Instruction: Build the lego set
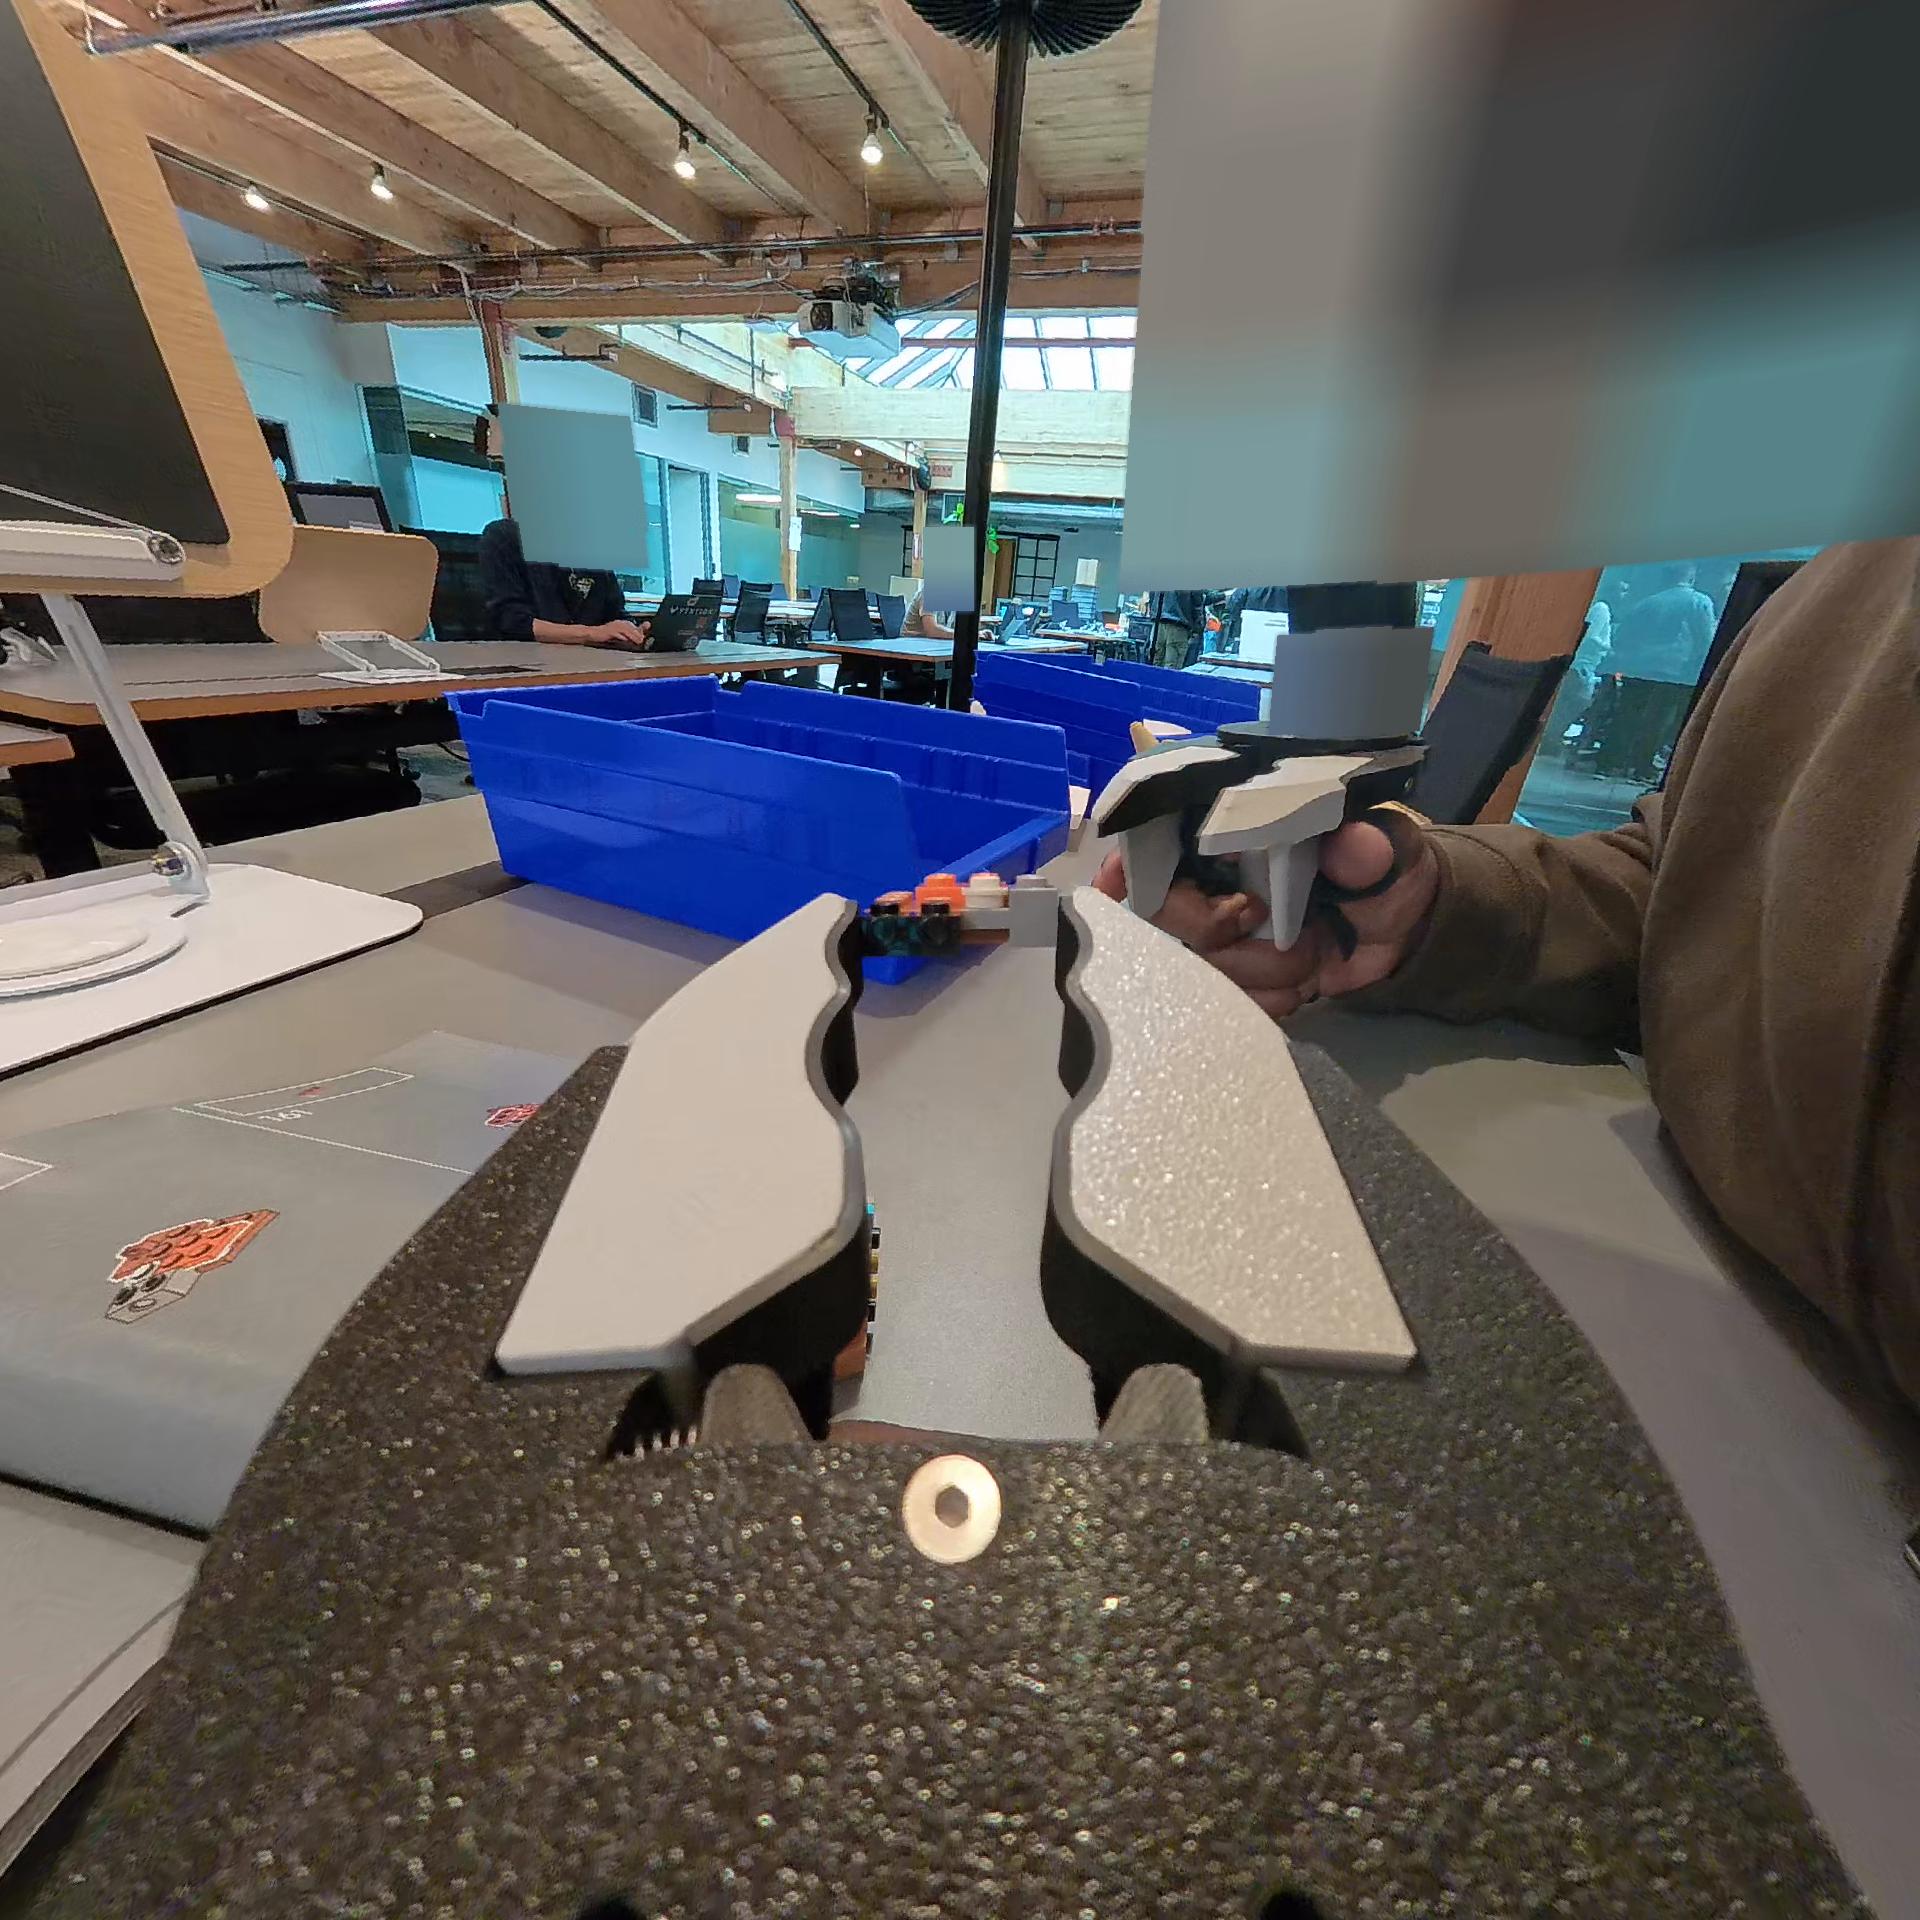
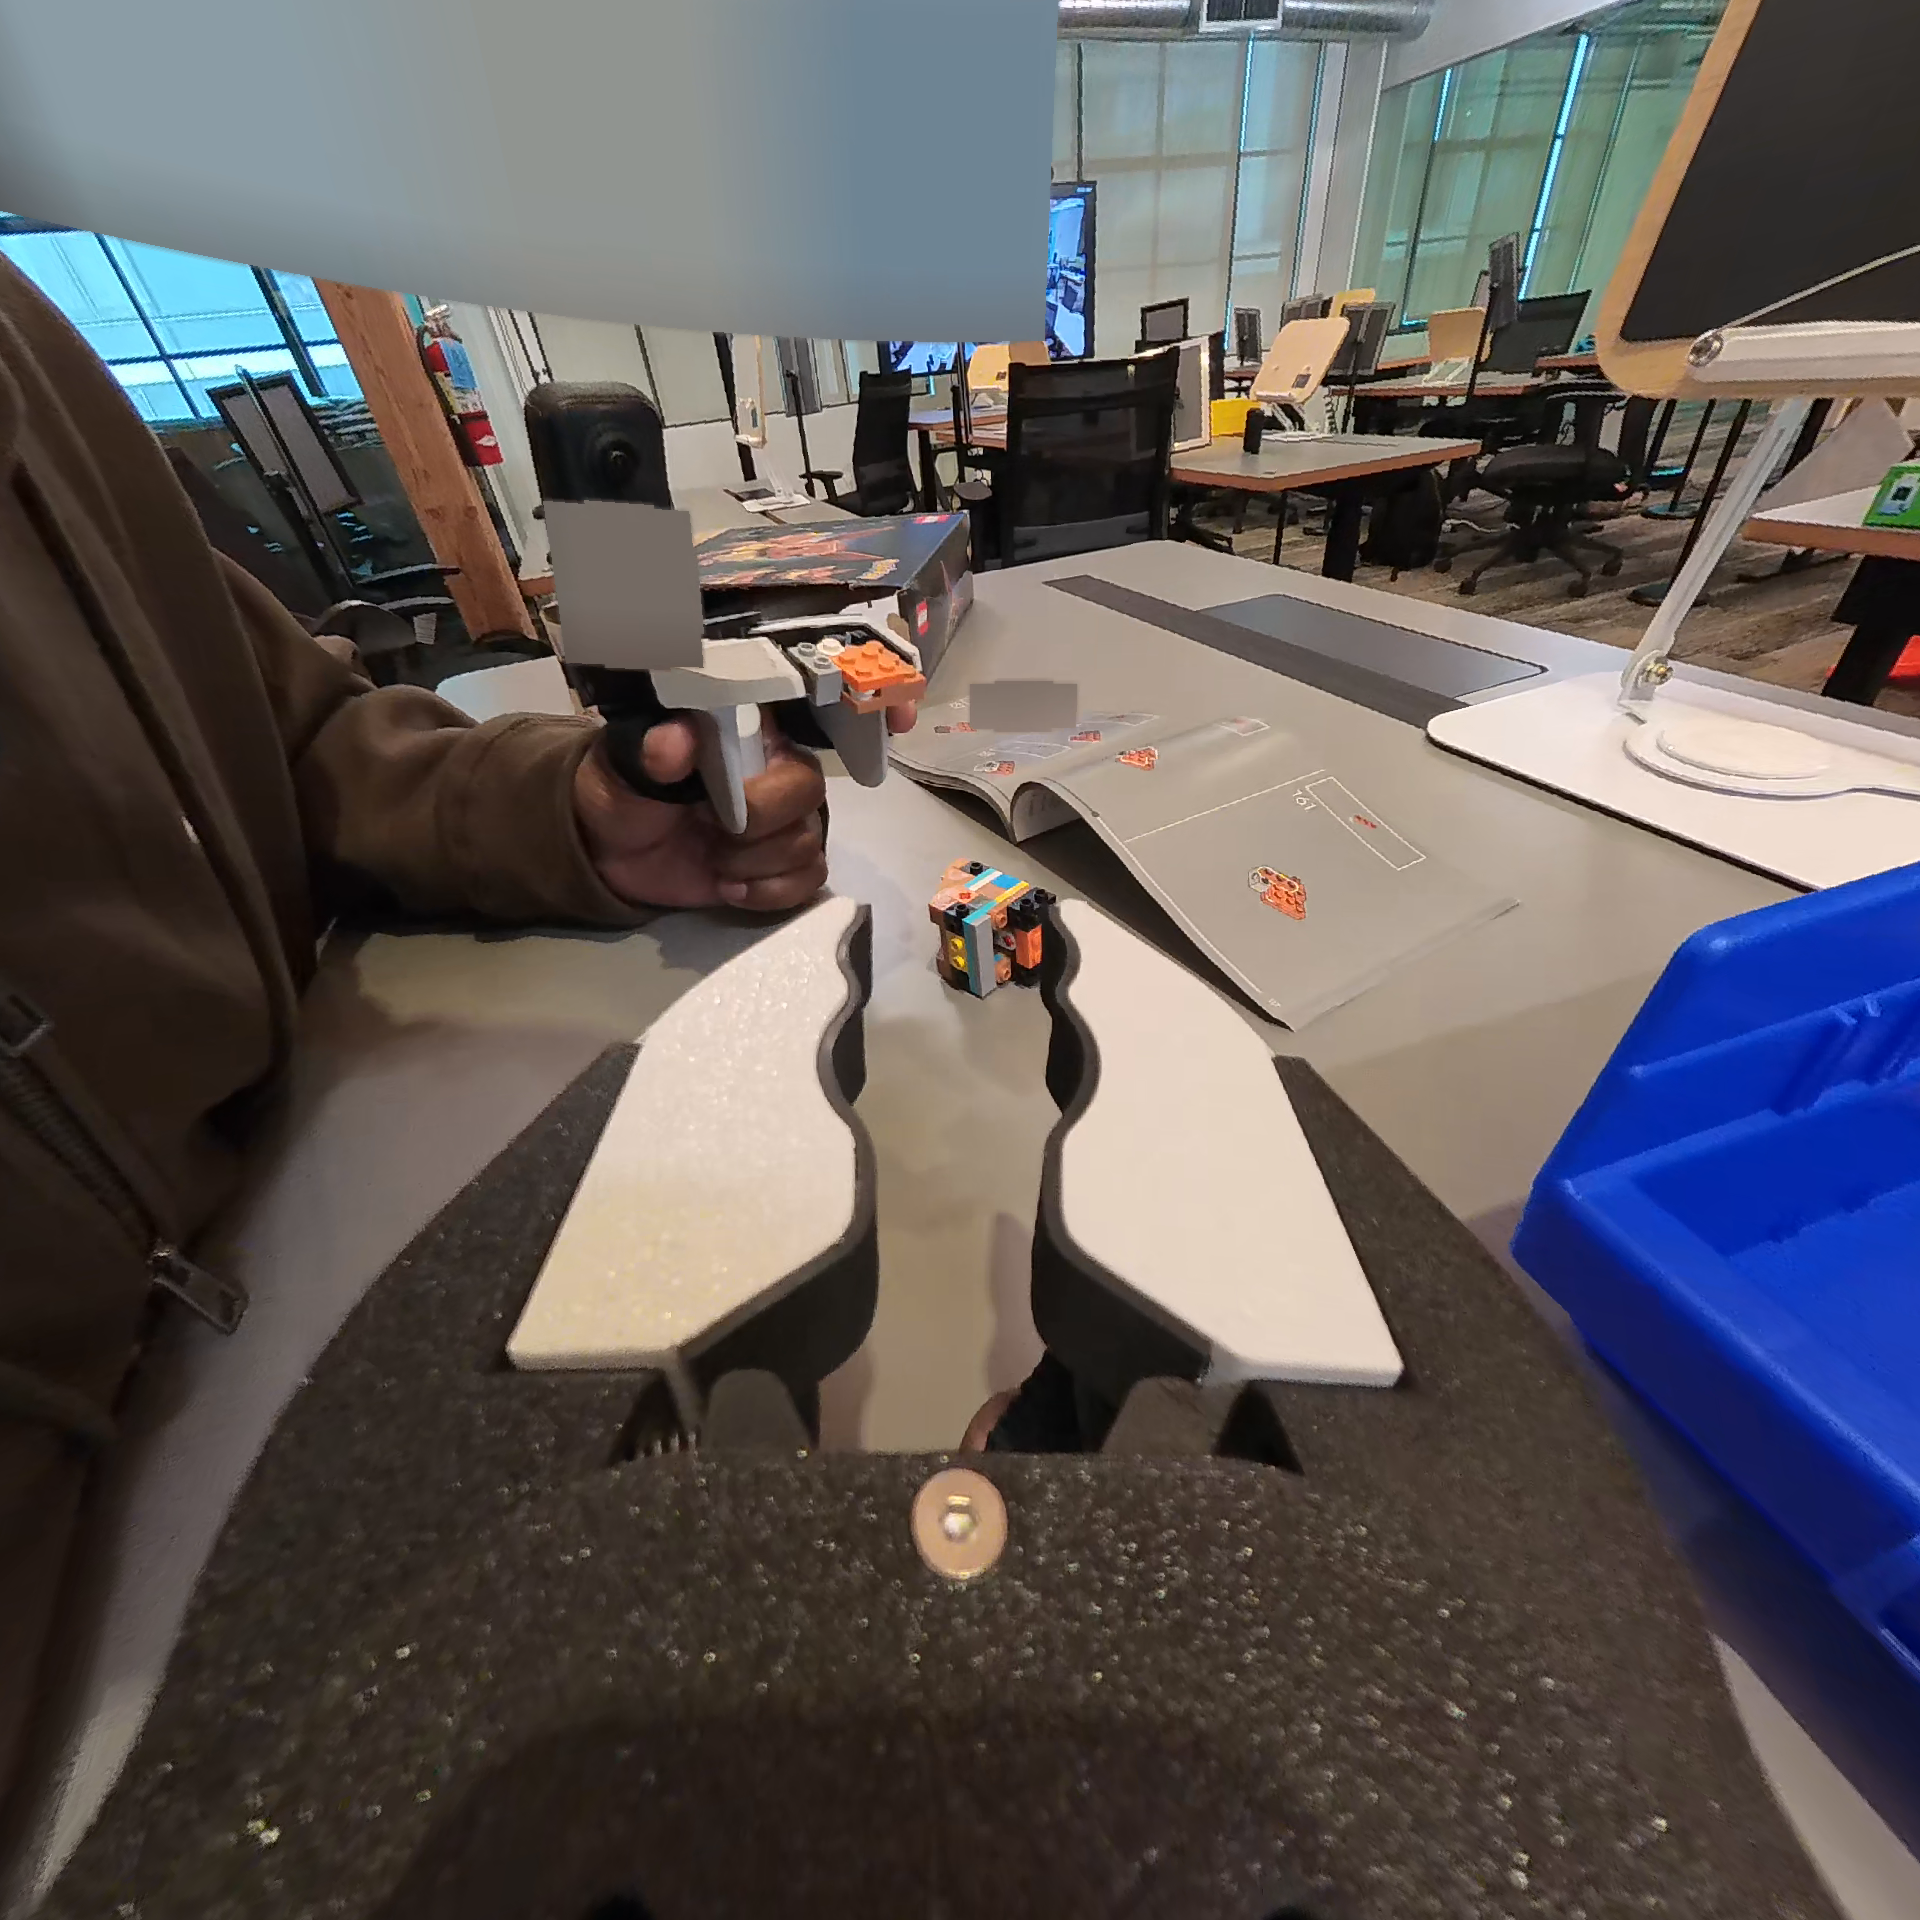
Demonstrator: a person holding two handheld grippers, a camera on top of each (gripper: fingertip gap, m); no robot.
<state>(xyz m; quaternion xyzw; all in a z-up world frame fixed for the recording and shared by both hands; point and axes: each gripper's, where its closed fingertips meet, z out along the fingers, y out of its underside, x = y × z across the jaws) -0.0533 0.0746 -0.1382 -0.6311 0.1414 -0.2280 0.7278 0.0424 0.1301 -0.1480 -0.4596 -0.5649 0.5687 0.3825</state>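
Our left gripper (image 1: 956,925) pinches a small lego assembly (image 1: 961,914) between its fingertips — black, orange, white and grey pieces, held clear of the grey table (image 1: 966,1143). Our right gripper (image 2: 956,935) is spread wide with nothing between its fingers; a second lego block (image 2: 987,927), a multicoloured cube of orange, teal, black and tan, sits on the table just beyond the tips, close to the right-hand finger, though we cannot tell whether they touch.

We count two grippers, two lego builds, one open instruction booklet (image 2: 1247,862) and one dark lego box (image 2: 831,561).

The left wrist view shows two blue bins — the nearer bin (image 1: 727,800) just behind the held assembly, another bin (image 1: 1091,696) farther back — and the right hand (image 1: 1309,925) wrapped around its gripper handle. Only a corner of a blue bin (image 2: 1745,1195) enters the right wrist view. That view alone shows the cube, the box and the left hand (image 2: 707,821) on its handle, with the orange plate on top of the held assembly. Both views catch the white monitor stand (image 1: 208,925).
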